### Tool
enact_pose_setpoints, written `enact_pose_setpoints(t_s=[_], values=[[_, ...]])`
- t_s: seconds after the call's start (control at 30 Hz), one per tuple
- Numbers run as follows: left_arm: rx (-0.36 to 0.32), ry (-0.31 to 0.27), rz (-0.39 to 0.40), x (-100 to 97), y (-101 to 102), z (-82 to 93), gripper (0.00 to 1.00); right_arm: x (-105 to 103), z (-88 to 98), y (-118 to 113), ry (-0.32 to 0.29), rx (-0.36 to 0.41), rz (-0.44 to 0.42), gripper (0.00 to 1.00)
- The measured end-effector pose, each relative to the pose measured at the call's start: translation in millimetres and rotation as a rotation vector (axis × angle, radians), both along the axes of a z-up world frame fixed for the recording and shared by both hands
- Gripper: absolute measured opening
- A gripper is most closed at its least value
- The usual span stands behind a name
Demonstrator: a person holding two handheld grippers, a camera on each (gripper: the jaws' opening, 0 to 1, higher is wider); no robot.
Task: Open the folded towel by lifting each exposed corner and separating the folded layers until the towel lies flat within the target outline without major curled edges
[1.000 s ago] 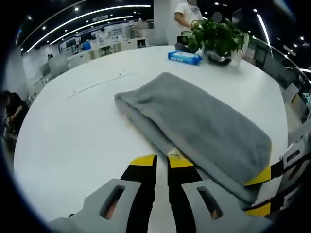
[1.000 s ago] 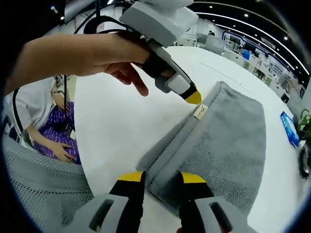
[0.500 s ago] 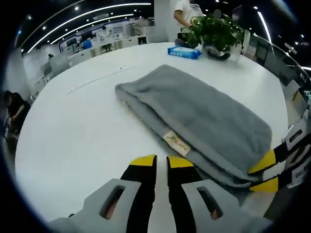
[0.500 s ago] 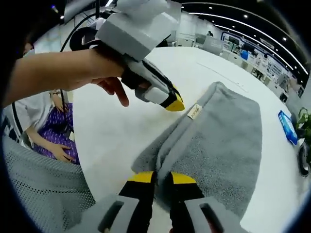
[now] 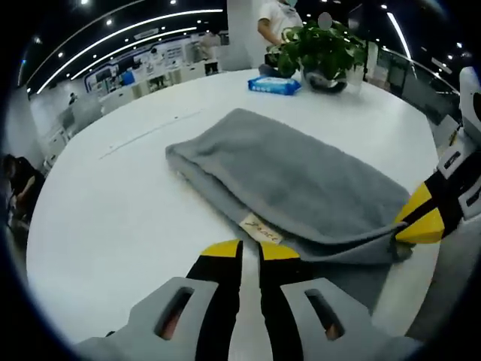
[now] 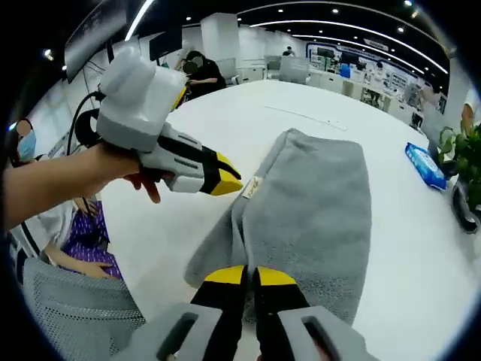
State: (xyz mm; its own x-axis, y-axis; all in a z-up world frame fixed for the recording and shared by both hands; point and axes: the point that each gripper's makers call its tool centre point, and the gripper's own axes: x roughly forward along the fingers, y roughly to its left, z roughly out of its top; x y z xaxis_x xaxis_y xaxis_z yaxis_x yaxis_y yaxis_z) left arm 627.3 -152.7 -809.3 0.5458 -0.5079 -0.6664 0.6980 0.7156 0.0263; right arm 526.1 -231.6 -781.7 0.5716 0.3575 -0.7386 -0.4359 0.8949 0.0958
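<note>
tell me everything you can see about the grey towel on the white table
The grey terry towel lies folded into a long rectangle on the round white table, its pile soft and plush. A small cream sewn label sticks out of its folded long edge. The right gripper is shut on the near corner and holds it raised, so the top layer peels off the layer beneath. The left gripper is shut, its tips just short of the label, not gripping the cloth.

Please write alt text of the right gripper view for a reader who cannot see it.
The right gripper, jaws closed, pinches and lifts a corner of a folded grey towel on a white table. The left gripper, held in a hand, hovers beside the towel's label.
</note>
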Motion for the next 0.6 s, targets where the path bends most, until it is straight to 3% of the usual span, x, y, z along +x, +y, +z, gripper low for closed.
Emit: enact_pose_setpoints(t_s=[0.37, 0.6], values=[[-0.030, 0.013, -0.016, -1.1, -19.0, 2.5, 0.08, 16.2, 25.7, -58.2, -0.060, 0.044, -0.165, 0.01], [0.028, 0.039, -0.060, -8.3, -28.0, -15.7, 0.08, 17.8, 27.5, -87.0, -0.068, 0.044, -0.229, 0.01]])
